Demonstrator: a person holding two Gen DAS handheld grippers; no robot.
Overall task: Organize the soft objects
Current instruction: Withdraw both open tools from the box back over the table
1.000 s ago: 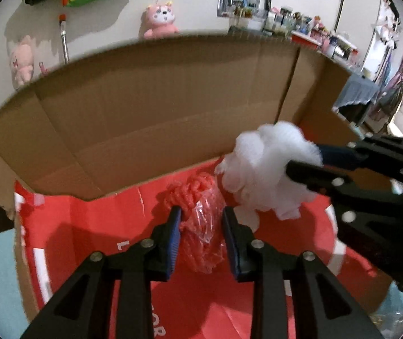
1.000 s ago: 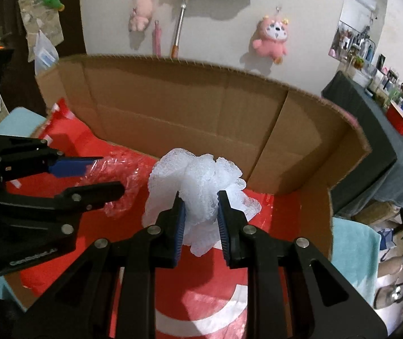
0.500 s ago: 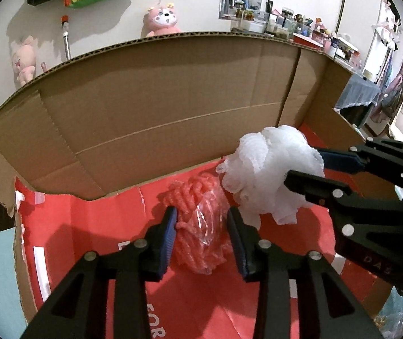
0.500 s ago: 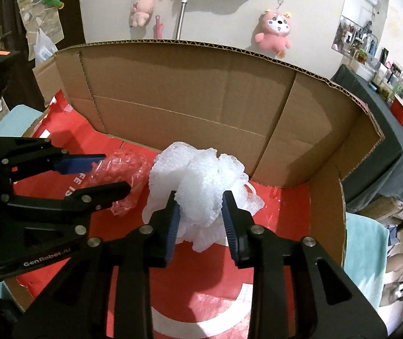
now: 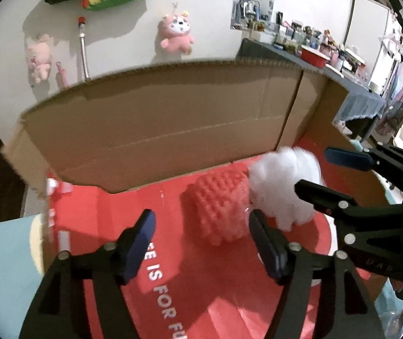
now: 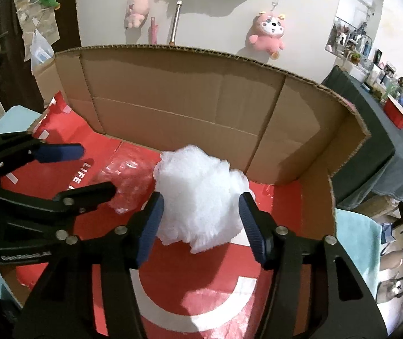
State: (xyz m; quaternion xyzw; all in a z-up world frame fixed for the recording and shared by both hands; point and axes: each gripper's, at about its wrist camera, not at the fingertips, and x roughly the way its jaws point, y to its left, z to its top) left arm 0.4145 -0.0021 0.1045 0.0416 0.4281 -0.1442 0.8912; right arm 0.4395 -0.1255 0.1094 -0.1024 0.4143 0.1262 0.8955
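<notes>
Both the left gripper and the right gripper are spread wide and hold nothing. The white puff and the red bundle lie side by side in the cardboard box.

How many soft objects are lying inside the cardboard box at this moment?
2. The white mesh pouf lies on the red floor between the open right gripper's fingers; the red item in clear plastic lies beside it, touching. Nothing else shows, though near corners are hidden.

Pink plush toys hang on the wall — a cluttered dark-clothed table stands right
</notes>
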